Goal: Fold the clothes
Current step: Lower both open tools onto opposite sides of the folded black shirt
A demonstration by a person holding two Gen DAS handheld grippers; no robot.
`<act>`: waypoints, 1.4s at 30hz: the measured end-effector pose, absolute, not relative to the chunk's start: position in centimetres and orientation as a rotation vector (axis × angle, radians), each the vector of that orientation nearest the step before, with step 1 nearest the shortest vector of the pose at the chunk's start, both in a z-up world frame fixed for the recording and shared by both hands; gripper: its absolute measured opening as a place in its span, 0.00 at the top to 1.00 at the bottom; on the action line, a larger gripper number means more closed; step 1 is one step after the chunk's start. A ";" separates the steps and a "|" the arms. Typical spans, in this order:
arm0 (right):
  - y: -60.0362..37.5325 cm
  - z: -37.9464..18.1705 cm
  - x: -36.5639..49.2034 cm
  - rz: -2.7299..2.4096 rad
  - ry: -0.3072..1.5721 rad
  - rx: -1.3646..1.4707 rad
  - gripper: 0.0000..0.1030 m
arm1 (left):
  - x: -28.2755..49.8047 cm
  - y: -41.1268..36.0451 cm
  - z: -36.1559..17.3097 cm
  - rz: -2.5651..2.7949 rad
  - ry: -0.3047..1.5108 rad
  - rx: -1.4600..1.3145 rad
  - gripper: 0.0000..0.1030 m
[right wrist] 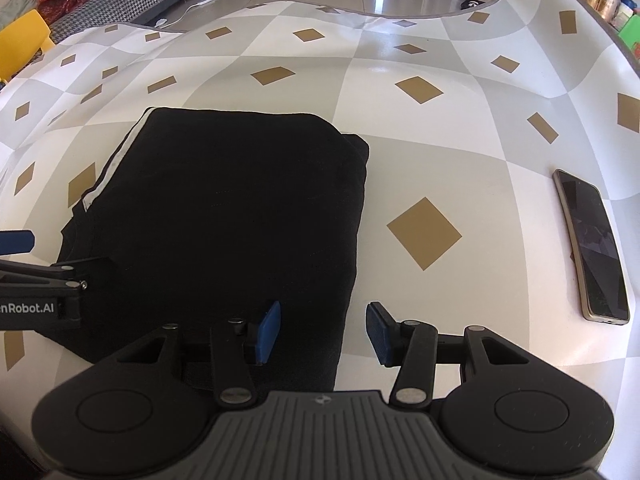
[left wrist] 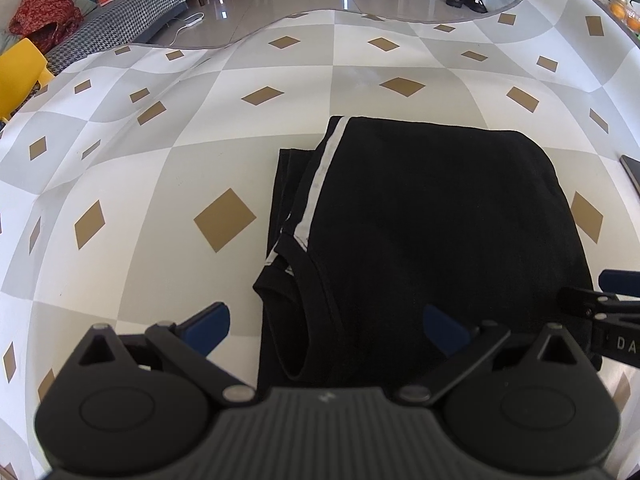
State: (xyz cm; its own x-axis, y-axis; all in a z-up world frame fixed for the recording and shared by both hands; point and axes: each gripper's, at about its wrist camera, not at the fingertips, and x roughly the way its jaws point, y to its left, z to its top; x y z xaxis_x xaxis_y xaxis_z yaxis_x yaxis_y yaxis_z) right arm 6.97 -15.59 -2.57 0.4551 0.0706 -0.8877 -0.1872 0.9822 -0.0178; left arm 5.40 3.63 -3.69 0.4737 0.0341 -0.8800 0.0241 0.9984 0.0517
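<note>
Lying in the middle of the table (left wrist: pixel 360 80), the black clothes (left wrist: pixel 420 220) look mostly folded, maybe one fold left, while the left gripper (left wrist: pixel 326 328) and right gripper (right wrist: pixel 324 330) hang open, holding nothing.

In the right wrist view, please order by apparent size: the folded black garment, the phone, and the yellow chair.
1. Folded black garment, clearly the largest.
2. Phone.
3. Yellow chair, smallest as seen, but it is far away and cut off by the picture edge, so its rank is unsure.
</note>
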 end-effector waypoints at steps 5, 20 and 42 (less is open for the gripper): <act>-15.3 -2.6 7.5 0.140 1.076 -0.145 0.55 | 6.3 4.3 -4.1 0.017 1.074 0.036 0.00; -14.4 -2.8 8.2 0.115 1.084 -0.178 0.55 | 7.4 5.5 -5.4 0.042 1.097 -0.052 0.00; -13.6 -3.3 8.9 0.116 1.072 -0.206 0.55 | 8.6 5.9 -6.4 0.056 1.120 -0.092 0.00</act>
State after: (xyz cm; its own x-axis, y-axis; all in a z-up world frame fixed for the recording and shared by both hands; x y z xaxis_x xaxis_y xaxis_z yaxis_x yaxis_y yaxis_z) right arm 8.87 -13.59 -3.26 0.4744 -0.0055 -0.8803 -0.1938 0.9748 -0.1105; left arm 8.55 5.91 -6.36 0.4349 -0.0015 -0.9005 -0.0909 0.9948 -0.0455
